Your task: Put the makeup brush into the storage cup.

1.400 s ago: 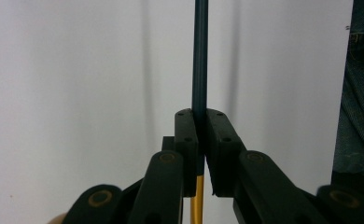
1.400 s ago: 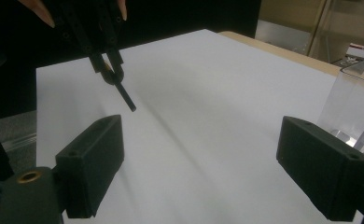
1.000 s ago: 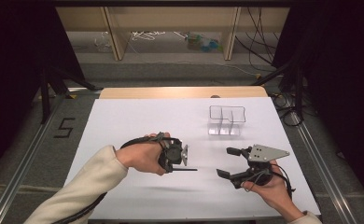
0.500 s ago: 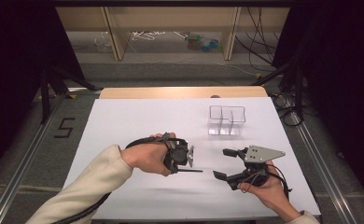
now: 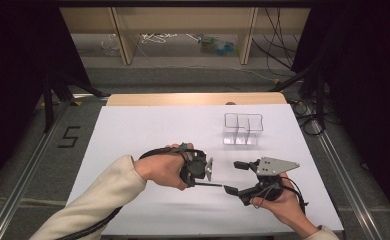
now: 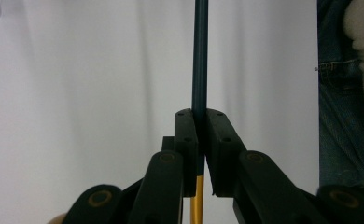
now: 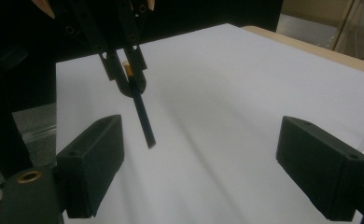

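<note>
1. Left side first: the left gripper point(image 5: 203, 170) has its jaws clamped tight on a dark pencil point(image 5: 208, 184), yellow at the gripped end, held just above the white worktop point(image 5: 133, 135) and pointing toward the other hand.
2. Moving right, the right gripper point(image 5: 238, 177) waits with jaws spread wide, the pencil tip just reaching between them.
3. Looks like a hand-over in progress; I'd say the next move needs the right jaws to close squarely on the shaft before the left lets go.
4. Further back on the right, a clear divided container point(image 5: 242, 128) stands well apart.
5. Beyond the worktop: wooden shelving point(image 5: 183, 20), loose cables point(image 5: 155, 38), dark surroundings.
</note>
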A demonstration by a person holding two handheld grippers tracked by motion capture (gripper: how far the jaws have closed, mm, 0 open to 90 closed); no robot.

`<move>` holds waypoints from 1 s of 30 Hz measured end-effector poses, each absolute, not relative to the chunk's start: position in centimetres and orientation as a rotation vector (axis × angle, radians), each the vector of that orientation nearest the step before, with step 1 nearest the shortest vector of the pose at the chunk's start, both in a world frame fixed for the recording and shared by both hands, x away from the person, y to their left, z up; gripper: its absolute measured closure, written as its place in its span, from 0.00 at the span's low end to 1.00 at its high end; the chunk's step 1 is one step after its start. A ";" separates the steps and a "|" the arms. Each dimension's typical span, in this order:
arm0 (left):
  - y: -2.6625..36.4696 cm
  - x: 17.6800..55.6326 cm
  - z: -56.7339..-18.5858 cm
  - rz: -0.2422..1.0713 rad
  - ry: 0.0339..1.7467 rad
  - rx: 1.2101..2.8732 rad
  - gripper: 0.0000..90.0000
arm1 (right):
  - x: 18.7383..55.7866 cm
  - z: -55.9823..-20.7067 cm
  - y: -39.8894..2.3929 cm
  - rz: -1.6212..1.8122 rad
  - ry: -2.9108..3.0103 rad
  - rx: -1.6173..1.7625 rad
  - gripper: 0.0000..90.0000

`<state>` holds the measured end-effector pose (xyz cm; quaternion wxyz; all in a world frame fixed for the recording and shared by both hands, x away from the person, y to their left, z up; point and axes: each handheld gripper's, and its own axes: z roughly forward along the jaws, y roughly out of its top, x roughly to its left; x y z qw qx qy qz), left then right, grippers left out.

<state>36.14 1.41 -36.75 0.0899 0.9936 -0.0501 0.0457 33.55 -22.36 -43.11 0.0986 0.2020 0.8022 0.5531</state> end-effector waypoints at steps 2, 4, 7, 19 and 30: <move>1.3 36.1 -36.8 0.137 -0.152 2.954 0.93 | 33.5 -43.2 -22.1 1.641 2.361 0.597 0.18; 1.2 36.1 -36.8 0.132 -0.151 2.953 0.93 | 33.4 -43.0 -22.3 1.604 2.385 0.600 0.18; 1.1 36.0 -36.8 0.132 -0.150 2.950 0.93 | 33.5 -43.1 -22.1 1.642 2.377 0.592 0.18; 0.5 35.9 -36.5 0.138 -0.170 2.940 0.93 | 33.4 -43.3 -21.3 1.629 2.406 0.570 0.20; 0.2 35.7 -36.2 0.143 -0.193 2.929 0.93 | 33.4 -43.5 -20.9 1.618 2.423 0.558 0.29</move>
